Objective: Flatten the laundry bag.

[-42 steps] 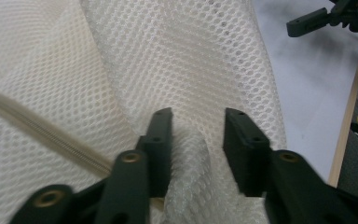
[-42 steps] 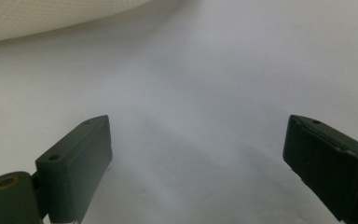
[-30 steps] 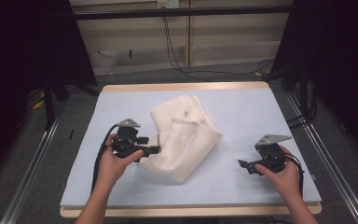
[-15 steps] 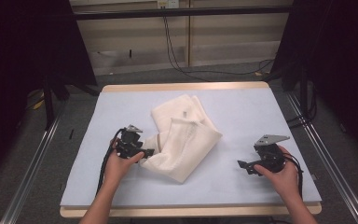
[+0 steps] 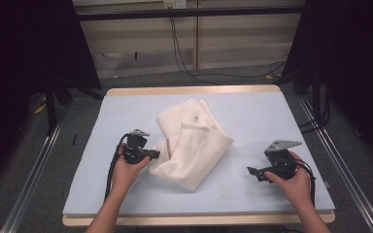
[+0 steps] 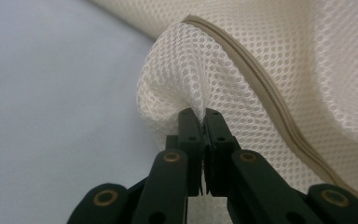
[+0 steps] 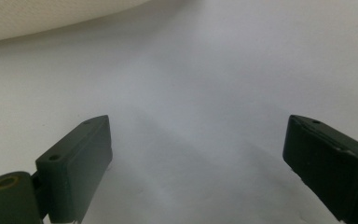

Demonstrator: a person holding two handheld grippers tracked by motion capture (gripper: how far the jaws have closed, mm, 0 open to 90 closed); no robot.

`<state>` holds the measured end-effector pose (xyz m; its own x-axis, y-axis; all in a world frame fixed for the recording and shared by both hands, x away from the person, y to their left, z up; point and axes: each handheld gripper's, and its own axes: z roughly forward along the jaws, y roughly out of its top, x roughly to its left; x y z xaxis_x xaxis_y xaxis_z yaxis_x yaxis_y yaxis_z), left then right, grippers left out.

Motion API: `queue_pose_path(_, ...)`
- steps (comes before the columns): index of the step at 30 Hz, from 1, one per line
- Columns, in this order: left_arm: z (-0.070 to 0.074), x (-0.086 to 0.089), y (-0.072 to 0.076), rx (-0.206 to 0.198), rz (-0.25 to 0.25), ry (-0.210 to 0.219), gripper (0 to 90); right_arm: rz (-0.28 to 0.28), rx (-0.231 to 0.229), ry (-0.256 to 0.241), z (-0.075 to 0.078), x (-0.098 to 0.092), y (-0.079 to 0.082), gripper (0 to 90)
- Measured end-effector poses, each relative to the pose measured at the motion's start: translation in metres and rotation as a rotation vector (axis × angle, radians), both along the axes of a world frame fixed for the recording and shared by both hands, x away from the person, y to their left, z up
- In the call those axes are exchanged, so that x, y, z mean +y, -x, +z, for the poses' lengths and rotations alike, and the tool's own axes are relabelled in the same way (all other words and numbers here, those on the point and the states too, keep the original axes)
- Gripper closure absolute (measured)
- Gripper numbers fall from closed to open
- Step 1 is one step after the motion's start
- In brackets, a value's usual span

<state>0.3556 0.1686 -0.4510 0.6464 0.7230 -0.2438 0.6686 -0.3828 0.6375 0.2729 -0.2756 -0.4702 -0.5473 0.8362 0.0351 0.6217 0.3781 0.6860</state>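
A cream mesh laundry bag (image 5: 194, 143) lies crumpled in the middle of the pale blue table mat (image 5: 252, 116). My left gripper (image 5: 154, 155) is at the bag's left edge and is shut on a pinched fold of the mesh (image 6: 186, 88), just beside the beige zipper seam (image 6: 261, 88). In the left gripper view the left gripper (image 6: 203, 114) has its jaws pressed together on the cloth. My right gripper (image 5: 251, 171) rests low over the mat to the right of the bag, apart from it. Its jaws stand wide open in the right gripper view (image 7: 198, 140), with bare mat between them and the bag's edge (image 7: 37, 18) far off.
The mat covers a wooden table whose edge (image 5: 194, 90) shows at the back. Metal rails (image 5: 34, 170) run along both sides on the floor. Cables (image 5: 184, 53) hang at the back wall. Open mat lies on the right half and along the front.
My left gripper has slid a little toward the person and leftward, still pinching the bag's edge. The right gripper has stayed where it was.
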Motion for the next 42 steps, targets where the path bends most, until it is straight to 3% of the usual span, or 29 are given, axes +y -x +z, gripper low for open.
queue_pose_path(3,0.011,-0.004,0.006,-0.018,-0.028,0.052,87.5,0.003,-0.003,-0.001,-0.001,0.0,0.0,7.6)
queue_pose_path(6,0.018,-0.008,0.01,-0.04,-0.055,0.055,87.4,0.003,-0.006,-0.003,0.0,0.001,0.0,7.6)
queue_pose_path(12,0.035,-0.031,0.019,-0.096,-0.11,0.109,87.0,-0.007,-0.006,-0.01,0.001,0.0,0.001,7.6)
queue_pose_path(16,0.043,-0.041,0.021,-0.107,-0.132,0.142,86.7,-0.01,-0.01,-0.018,0.002,-0.003,0.001,7.5)
queue_pose_path(22,0.046,-0.057,0.022,-0.1,-0.165,0.162,86.6,-0.035,-0.016,-0.032,0.004,-0.014,0.003,7.5)
queue_pose_path(27,0.045,-0.083,0.03,-0.086,-0.244,0.175,85.7,-0.064,-0.025,-0.04,0.006,-0.026,0.005,7.6)
queue_pose_path(31,0.041,-0.096,0.035,-0.071,-0.276,0.194,82.9,-0.078,-0.02,-0.041,0.006,-0.034,0.007,7.6)
queue_pose_path(37,0.039,-0.103,0.036,-0.058,-0.291,0.181,76.8,-0.071,-0.007,-0.016,0.005,-0.037,0.008,8.8)
queue_pose_path(42,0.041,-0.098,0.035,-0.064,-0.277,0.188,71.9,-0.086,0.036,-0.014,0.002,-0.049,0.012,9.5)
